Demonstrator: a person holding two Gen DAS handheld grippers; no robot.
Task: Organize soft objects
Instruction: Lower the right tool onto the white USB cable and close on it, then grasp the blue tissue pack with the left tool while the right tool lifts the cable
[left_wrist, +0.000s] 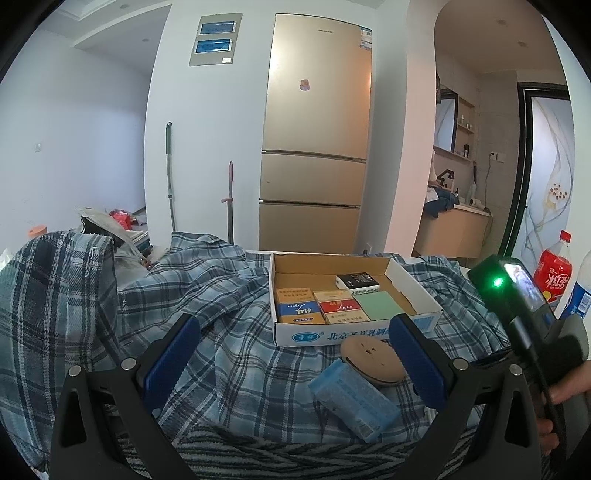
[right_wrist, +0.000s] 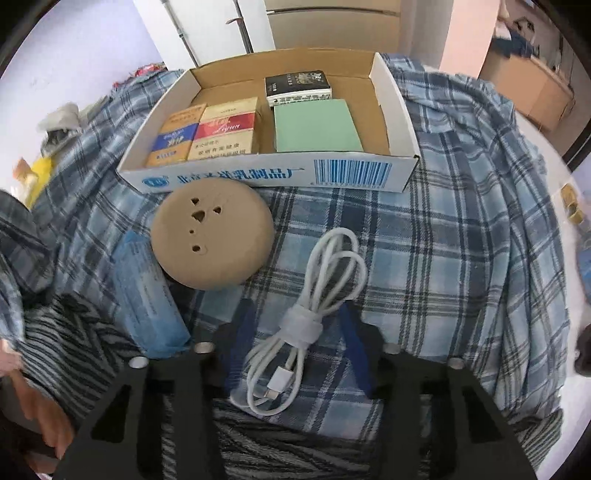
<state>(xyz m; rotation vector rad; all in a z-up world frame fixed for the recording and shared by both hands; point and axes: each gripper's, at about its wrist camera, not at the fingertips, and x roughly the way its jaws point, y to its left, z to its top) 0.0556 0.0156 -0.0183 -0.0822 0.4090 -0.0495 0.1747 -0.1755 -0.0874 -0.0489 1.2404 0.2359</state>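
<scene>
Right hand-held gripper (right_wrist: 295, 343) pinches the bundled white cable (right_wrist: 295, 325) — coil resting on plaid cloth (right_wrist: 461, 240) between its pads.

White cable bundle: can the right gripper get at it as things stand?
Probably yes. The right gripper is right over the white cable bundle, its blue fingers either side of the strap, nothing between them; whether they press it yet is unclear.

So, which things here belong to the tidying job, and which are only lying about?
Belong to the job:
- white cable, between the right gripper fingers
- cardboard tray
- round brown disc
- blue packet

Only lying about:
- fridge
- red-labelled bottle
- mop
</scene>
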